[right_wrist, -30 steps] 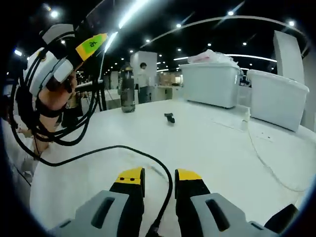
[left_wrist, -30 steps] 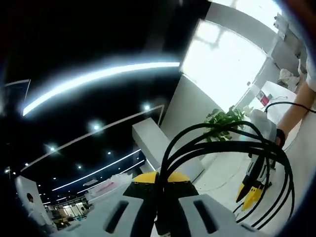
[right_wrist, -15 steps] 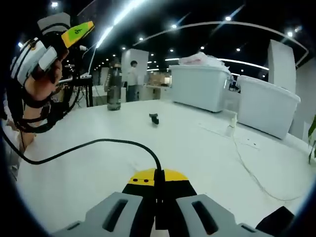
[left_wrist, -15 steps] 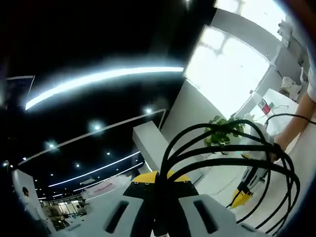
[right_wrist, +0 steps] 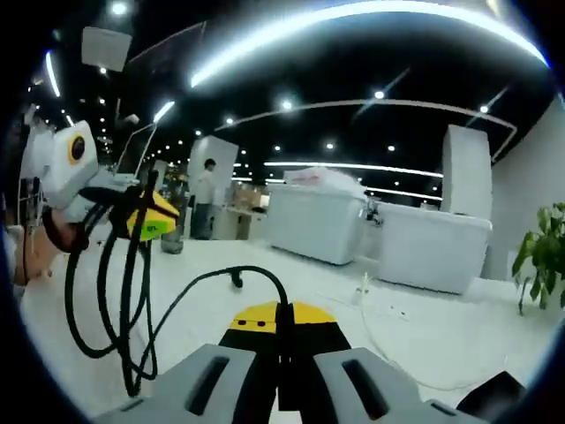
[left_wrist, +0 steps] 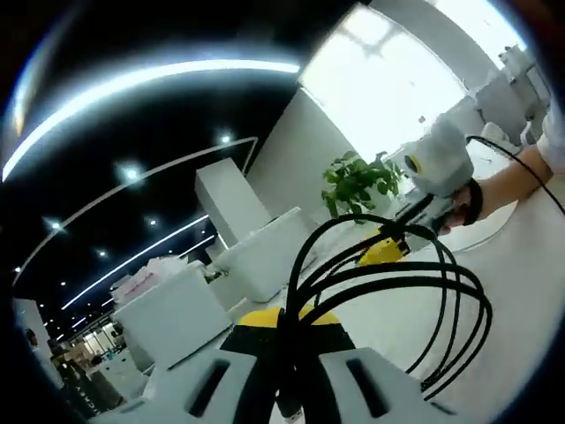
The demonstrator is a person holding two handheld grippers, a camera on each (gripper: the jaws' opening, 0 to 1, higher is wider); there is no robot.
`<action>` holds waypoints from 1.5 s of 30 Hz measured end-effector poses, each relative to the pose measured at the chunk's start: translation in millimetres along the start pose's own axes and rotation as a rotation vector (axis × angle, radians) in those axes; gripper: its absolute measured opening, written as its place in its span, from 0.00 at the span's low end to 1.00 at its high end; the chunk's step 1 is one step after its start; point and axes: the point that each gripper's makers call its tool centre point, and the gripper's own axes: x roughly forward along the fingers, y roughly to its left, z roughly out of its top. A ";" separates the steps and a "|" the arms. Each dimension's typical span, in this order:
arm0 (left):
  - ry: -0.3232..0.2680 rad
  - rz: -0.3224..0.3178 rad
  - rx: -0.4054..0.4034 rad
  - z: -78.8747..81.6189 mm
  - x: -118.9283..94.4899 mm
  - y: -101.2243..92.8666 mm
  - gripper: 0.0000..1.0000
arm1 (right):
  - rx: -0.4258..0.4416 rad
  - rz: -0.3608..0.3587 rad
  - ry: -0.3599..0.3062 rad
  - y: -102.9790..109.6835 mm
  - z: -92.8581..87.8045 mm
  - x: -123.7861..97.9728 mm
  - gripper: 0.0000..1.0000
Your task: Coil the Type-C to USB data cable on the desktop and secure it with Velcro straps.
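Right gripper [right_wrist: 281,329] raised, cable [right_wrist: 177,296] clamped

White worktop [right_wrist: 424,340] seen under tongs. Two white bins [right_wrist: 316,221] set side by side at far edge. Thin white cord [right_wrist: 375,340] laid across surface; bottle [right_wrist: 173,238] stood far left.

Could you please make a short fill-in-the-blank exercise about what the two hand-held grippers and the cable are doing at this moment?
1. The left hand-held gripper holds several ____ of the black cable in its shut jaws.
2. The right hand-held gripper is ____ on a single strand of the cable.
3. The cable's colour is ____.
4. In the right gripper view, a green ____ stands at the right edge.

Missing words: loops; shut; black; plant
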 end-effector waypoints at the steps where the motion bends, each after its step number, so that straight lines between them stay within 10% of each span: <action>1: 0.005 -0.002 0.001 -1.6 0.6 -0.6 0.04 | 0.017 0.009 -0.027 1.2 6.7 -1.8 0.02; 18: 0.055 0.038 -0.062 -24.5 3.5 11.9 0.11 | 0.061 0.107 -0.106 24.6 29.5 -14.0 0.02; 29: 0.069 0.061 -0.013 -29.6 6.1 14.3 0.15 | 0.268 0.367 -0.115 71.8 39.8 -24.7 0.02; 35: 0.127 0.047 0.113 -32.8 9.4 13.9 0.07 | 0.109 0.344 -0.099 71.9 36.6 -23.9 0.03; 40: 0.165 0.043 0.136 -28.9 12.9 14.2 0.07 | -0.089 0.233 -0.118 56.3 54.3 -27.2 0.27; 45: 0.236 0.022 0.200 -24.9 22.1 10.6 0.07 | -0.203 0.237 -0.064 82.6 64.9 -17.7 0.32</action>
